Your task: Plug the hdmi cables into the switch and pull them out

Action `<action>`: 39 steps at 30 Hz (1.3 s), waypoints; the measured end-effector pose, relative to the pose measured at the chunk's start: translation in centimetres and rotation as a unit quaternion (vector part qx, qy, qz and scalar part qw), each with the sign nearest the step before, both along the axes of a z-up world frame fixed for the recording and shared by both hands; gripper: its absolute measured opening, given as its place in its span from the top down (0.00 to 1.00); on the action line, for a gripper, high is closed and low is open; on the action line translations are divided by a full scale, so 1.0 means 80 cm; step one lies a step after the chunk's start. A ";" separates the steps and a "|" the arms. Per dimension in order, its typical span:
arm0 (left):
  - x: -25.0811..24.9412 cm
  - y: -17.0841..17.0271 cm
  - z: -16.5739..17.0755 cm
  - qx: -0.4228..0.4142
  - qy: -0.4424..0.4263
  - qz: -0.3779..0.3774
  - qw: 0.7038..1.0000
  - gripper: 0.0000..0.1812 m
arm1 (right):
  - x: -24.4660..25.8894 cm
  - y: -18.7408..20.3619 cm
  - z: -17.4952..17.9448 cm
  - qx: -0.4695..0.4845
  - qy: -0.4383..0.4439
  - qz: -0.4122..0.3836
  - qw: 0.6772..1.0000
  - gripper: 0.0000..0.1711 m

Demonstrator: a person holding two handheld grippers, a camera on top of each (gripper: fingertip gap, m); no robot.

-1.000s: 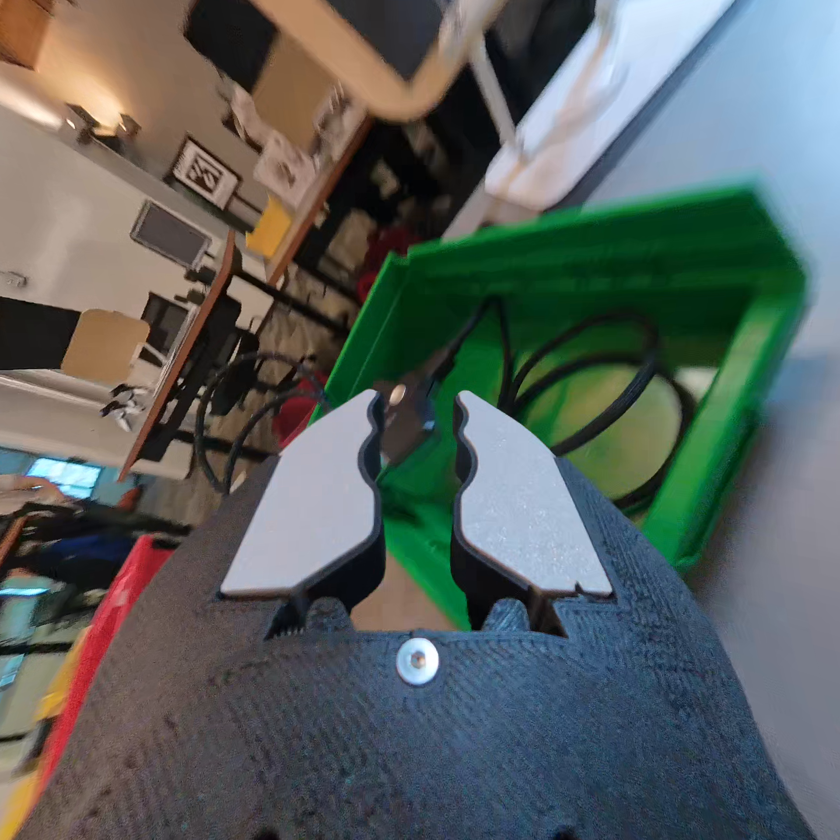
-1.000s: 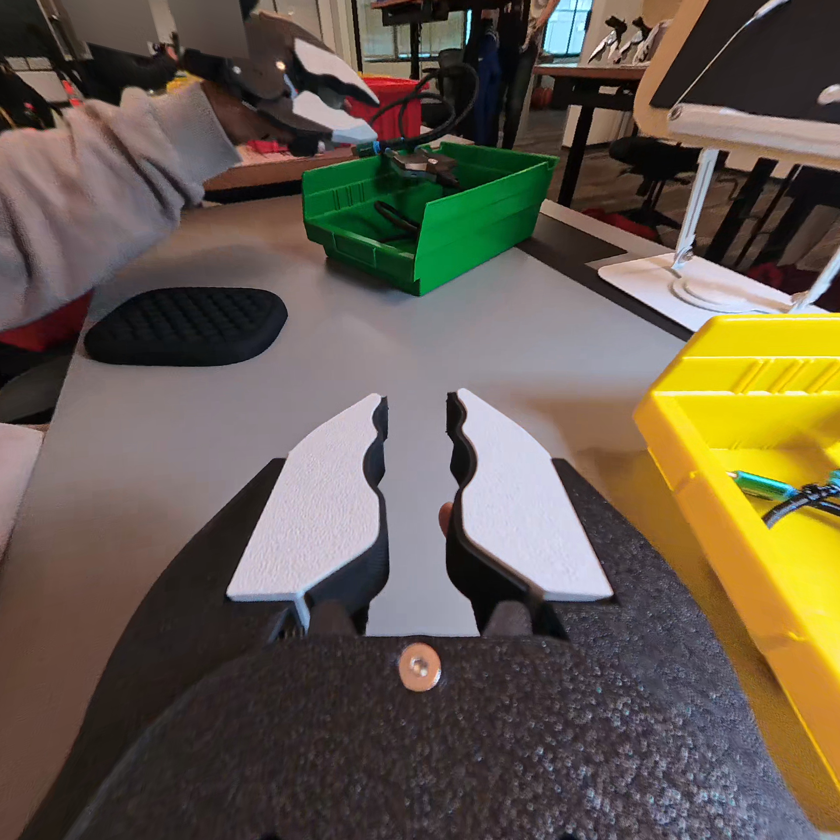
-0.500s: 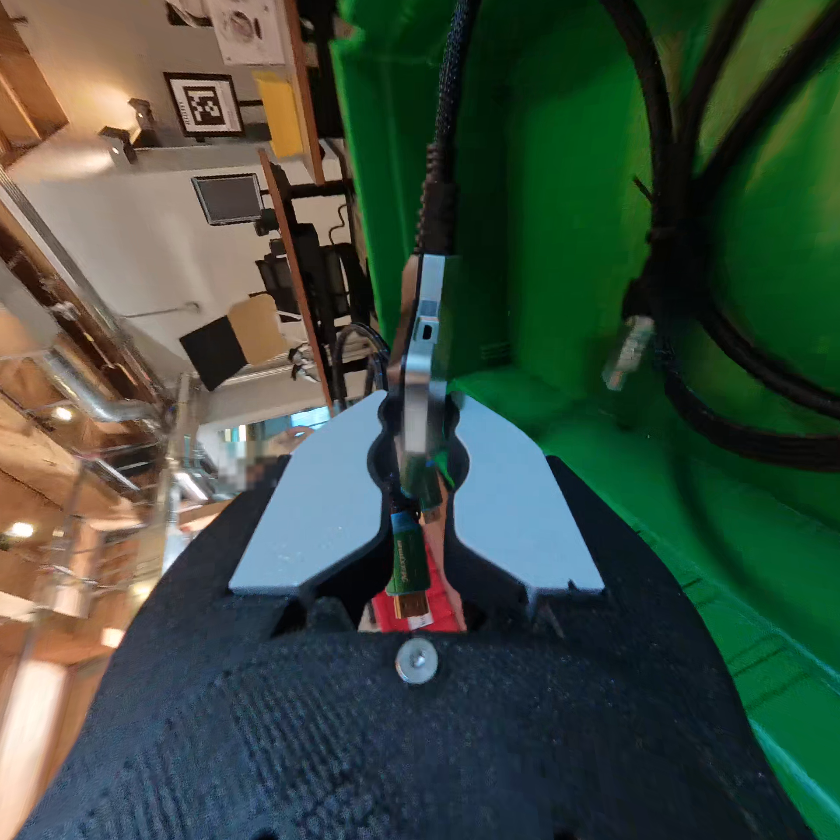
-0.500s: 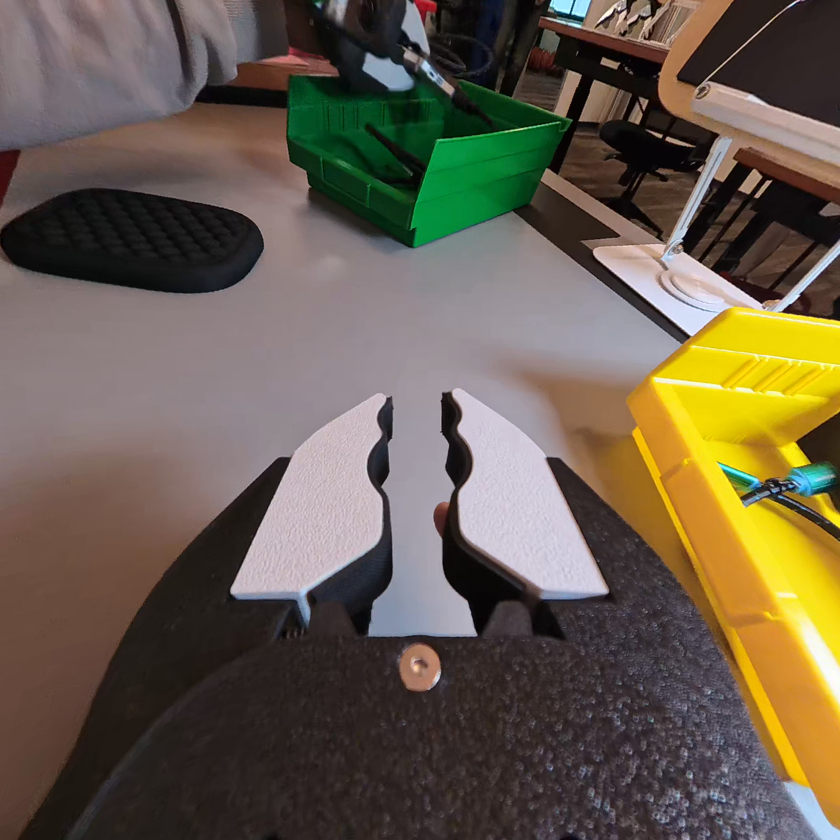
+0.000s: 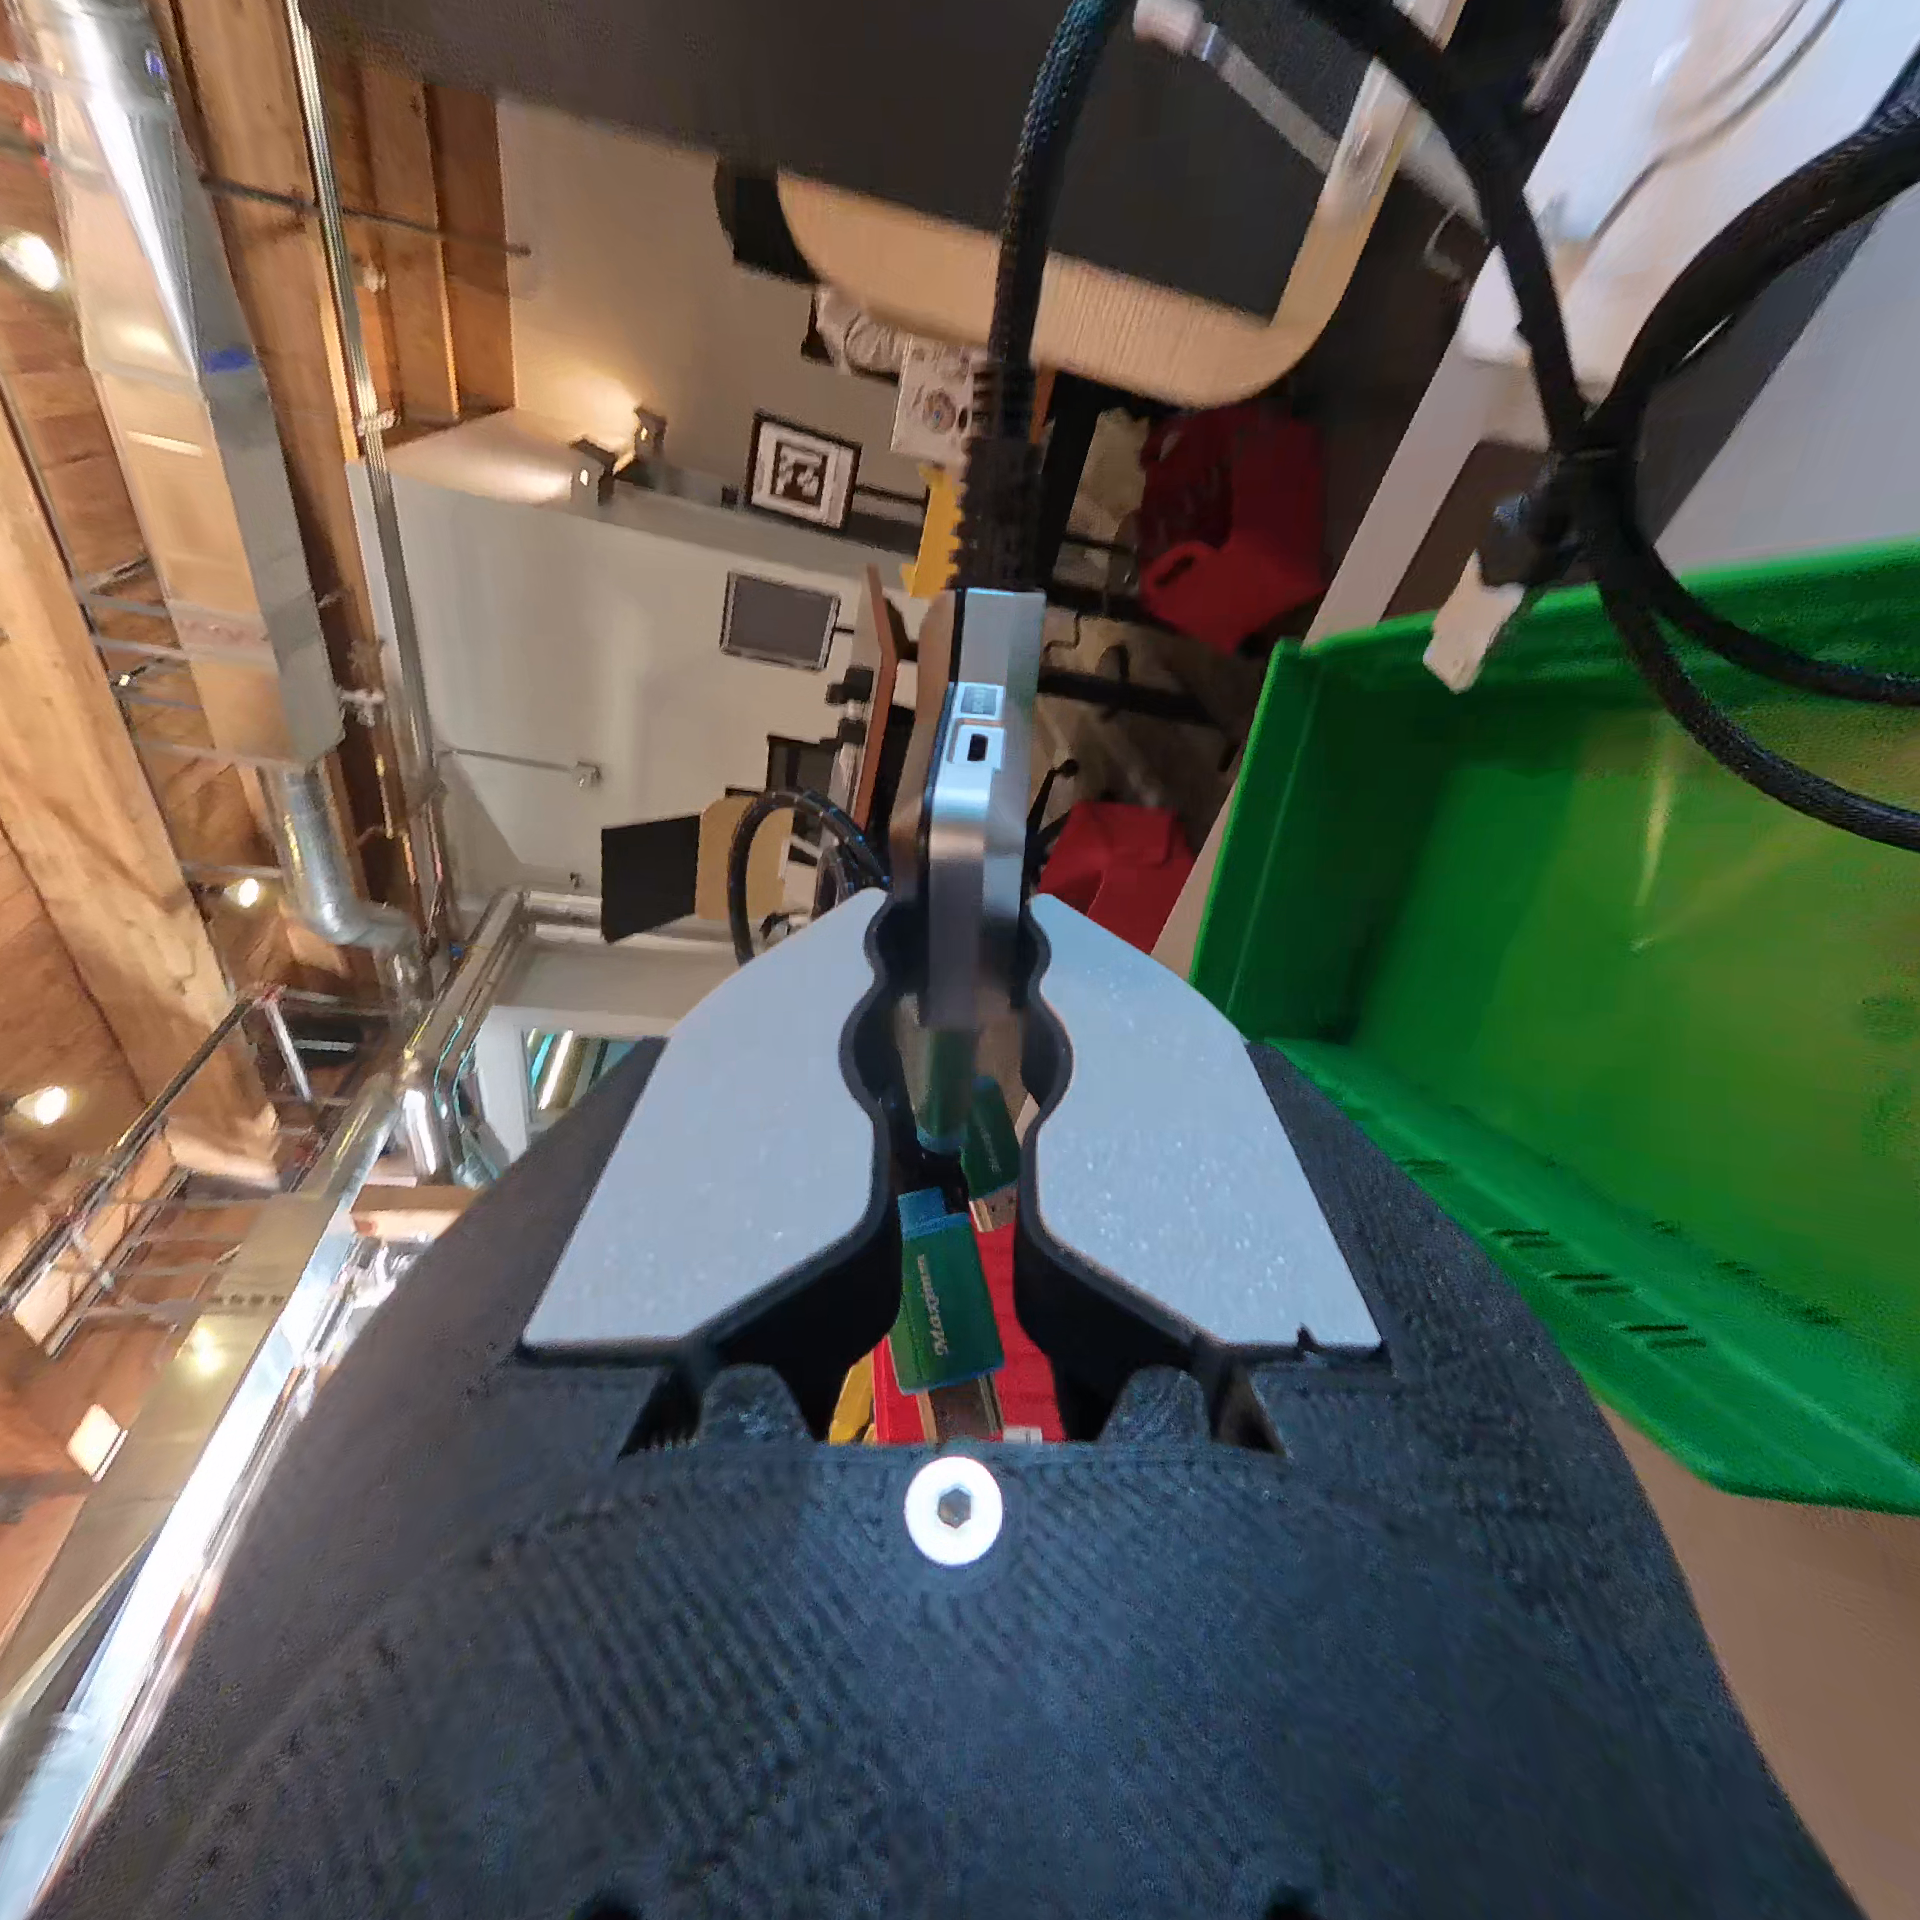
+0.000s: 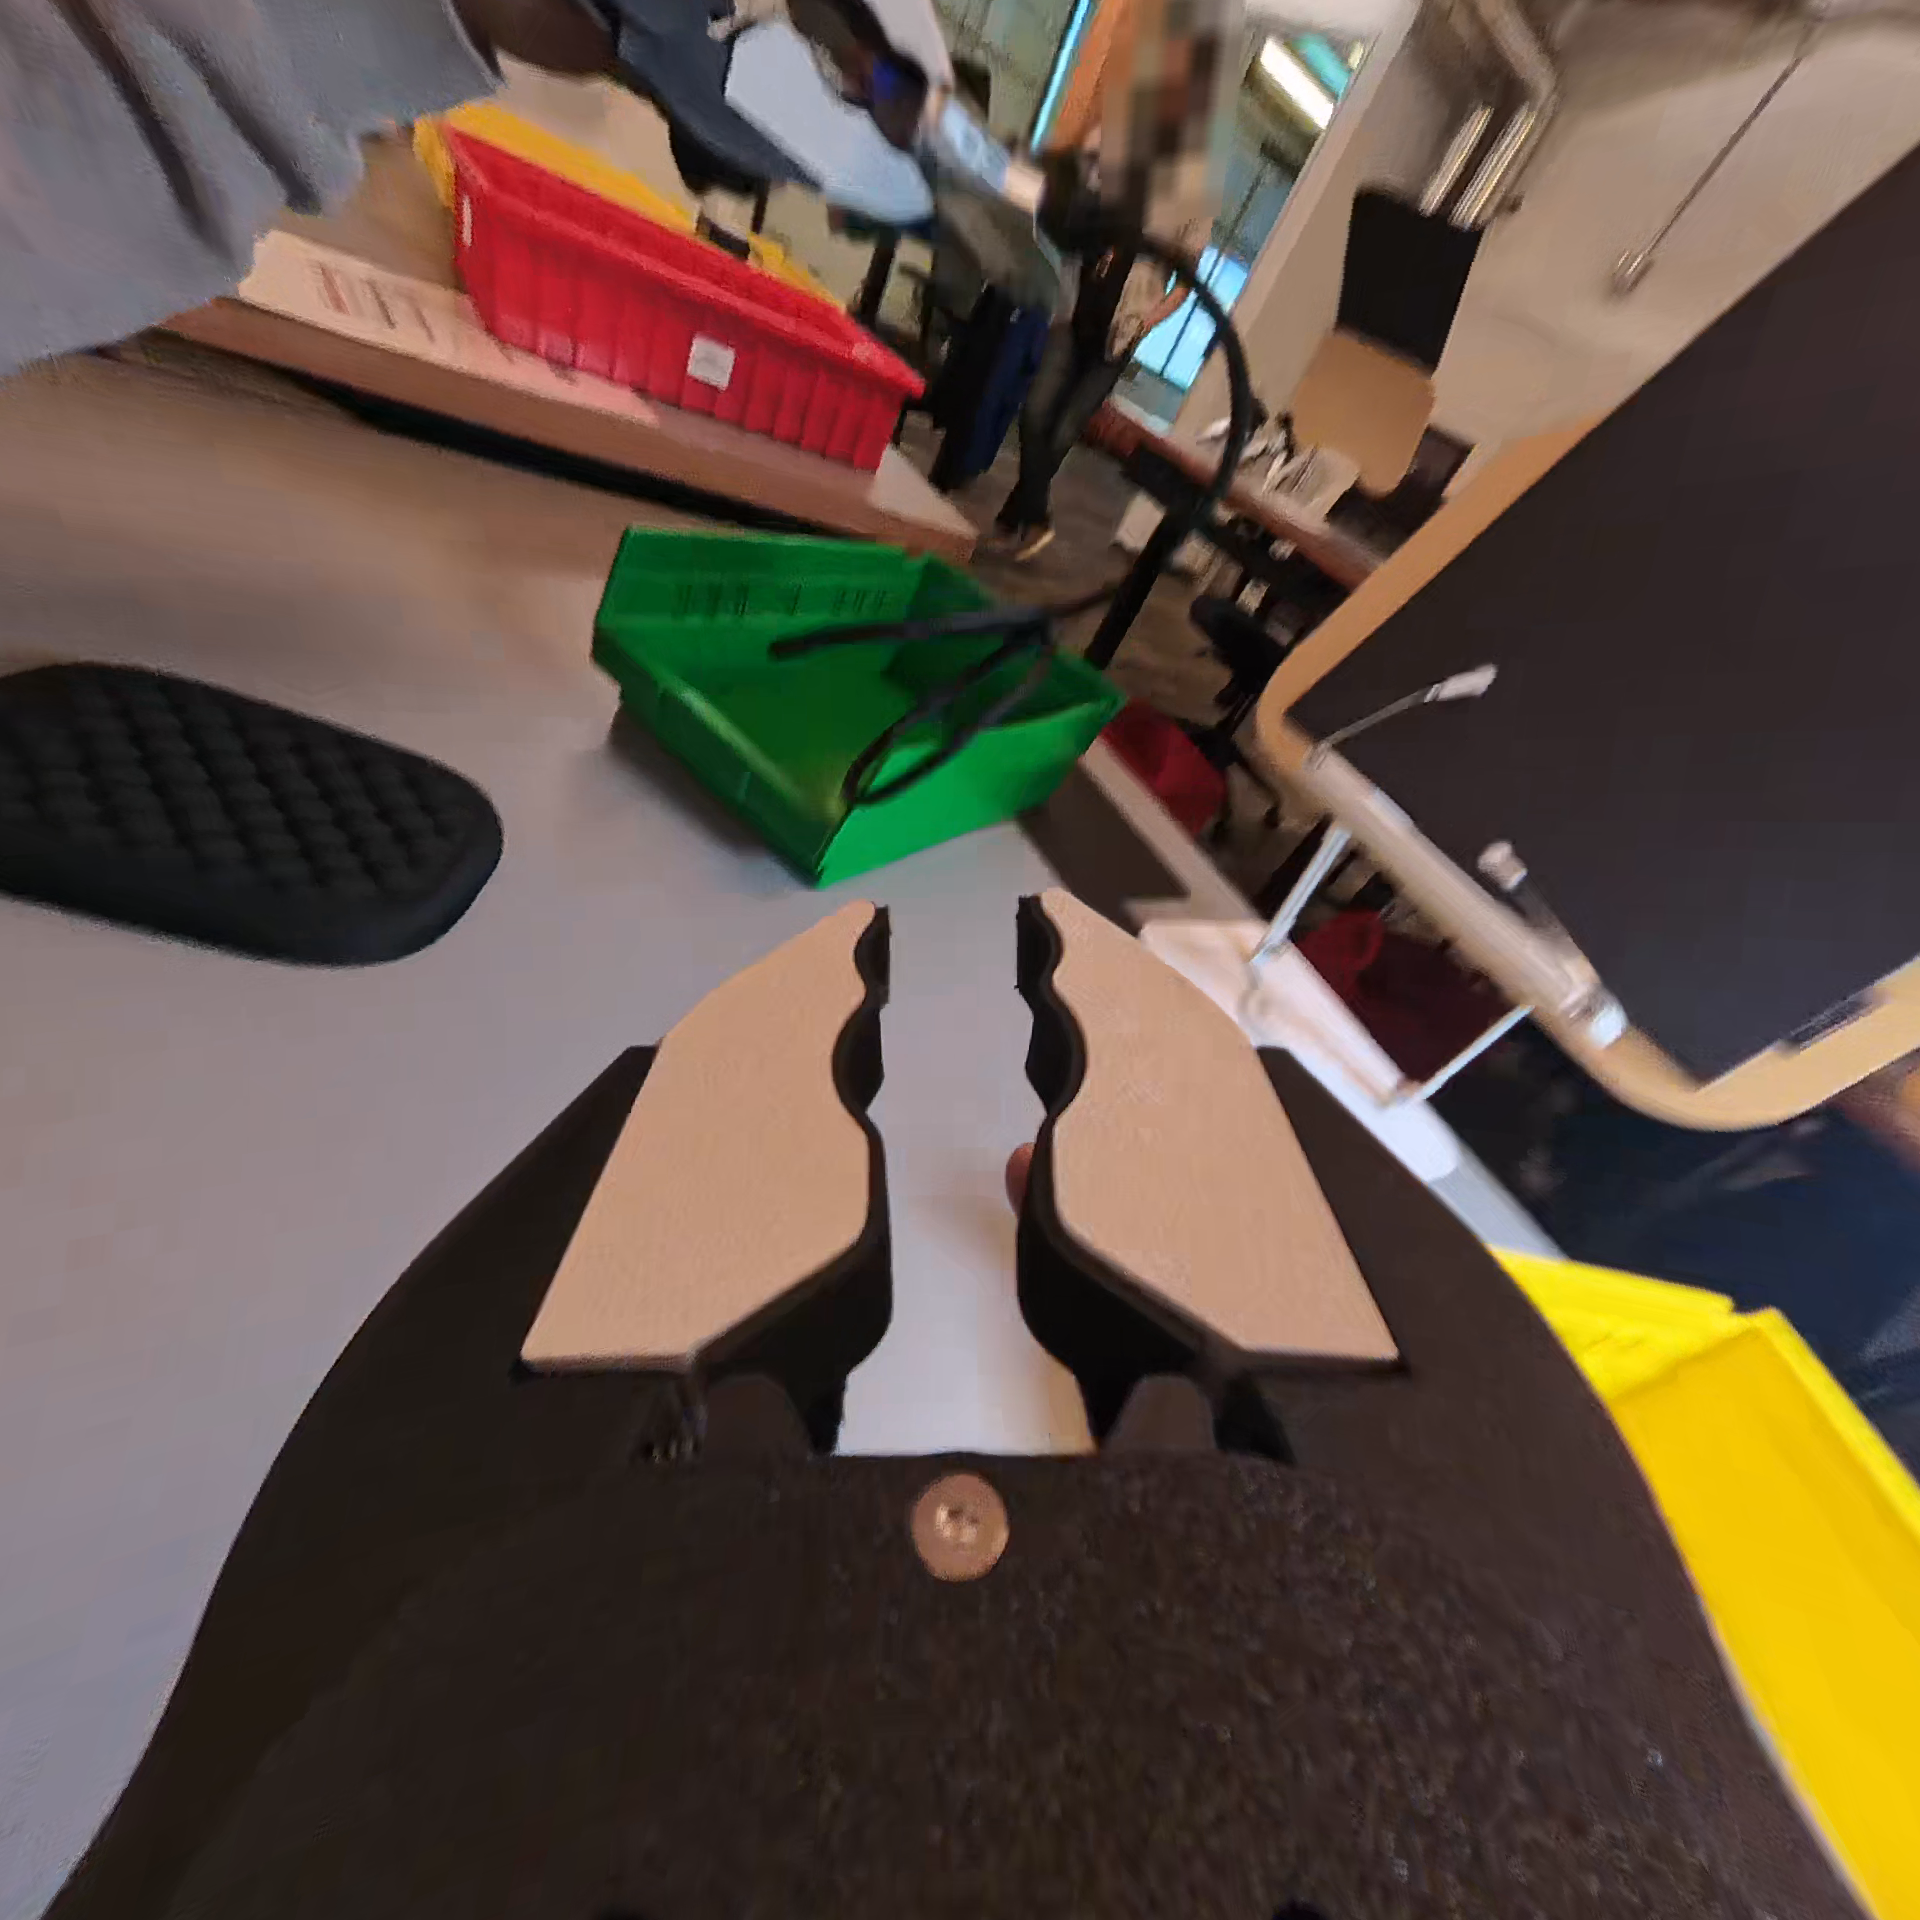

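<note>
The left gripper (image 5: 956,935) holds a slim silver switch (image 5: 971,790) edge-on, its jaws closed against the switch's flat sides near the tips. A black braided cable (image 5: 1013,312) leaves the far end of the switch and runs straight ahead of the jaws and out of view. Behind the tips, in the gap between the jaws, two green plugs (image 5: 940,1309) on short leads point back toward the gripper body. To the right of the jaws sits a green bin (image 5: 1621,1039), with loops of black cable (image 5: 1621,520) and a pale plug (image 5: 1470,634) hanging above it.

The right gripper (image 6: 953,935) hovers over the grey tabletop (image 6: 260,1091), its jaws slightly parted and holding nothing. Ahead of these jaws the same green bin (image 6: 727,665) sits on the tabletop with black cable (image 6: 935,686) rising out of it. Ahead and to the left lies a black dimpled pad (image 6: 218,810); to the right and behind the tips is the corner of a yellow bin (image 6: 1787,1507). A grey sleeve (image 6: 156,156) fills the far upper left, and a red crate (image 6: 644,301) stands on another table beyond.
</note>
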State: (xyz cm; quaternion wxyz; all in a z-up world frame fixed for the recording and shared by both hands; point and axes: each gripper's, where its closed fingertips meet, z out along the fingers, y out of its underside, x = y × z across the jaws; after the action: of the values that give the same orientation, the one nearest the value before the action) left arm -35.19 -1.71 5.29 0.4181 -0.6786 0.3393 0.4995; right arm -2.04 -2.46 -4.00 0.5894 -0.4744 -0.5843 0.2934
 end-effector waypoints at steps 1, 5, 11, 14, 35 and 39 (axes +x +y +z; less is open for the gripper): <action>0.022 0.000 0.003 -0.005 0.001 -0.013 1.000 0.89 | -0.006 -0.002 0.020 0.025 0.009 -0.002 1.000 0.84; 0.118 0.006 -0.009 -0.046 -0.007 -0.079 0.996 0.89 | -0.034 0.000 0.066 0.137 -0.002 -0.022 0.990 0.73; 0.257 0.008 -0.063 -0.165 -0.048 -0.193 0.966 0.89 | -0.060 0.012 0.067 0.301 -0.061 -0.051 0.950 0.68; 0.309 0.003 -0.097 -0.227 -0.038 -0.230 0.946 0.89 | -0.070 0.011 0.028 0.297 -0.129 -0.043 0.945 0.69; 0.333 -0.059 -0.109 -0.128 -0.464 -0.434 0.762 0.86 | 0.026 0.017 0.027 0.002 0.130 0.084 0.988 0.87; 0.377 -0.048 -0.167 -0.180 -0.561 -0.463 0.662 0.78 | 0.035 -0.012 0.064 -0.131 0.271 0.172 0.938 0.87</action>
State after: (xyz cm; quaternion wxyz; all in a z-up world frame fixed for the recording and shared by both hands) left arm -5.02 -5.56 -8.05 0.5762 -0.6477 0.3942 -0.3051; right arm 0.74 -3.39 1.08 0.5987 -0.3420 -0.4317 0.5816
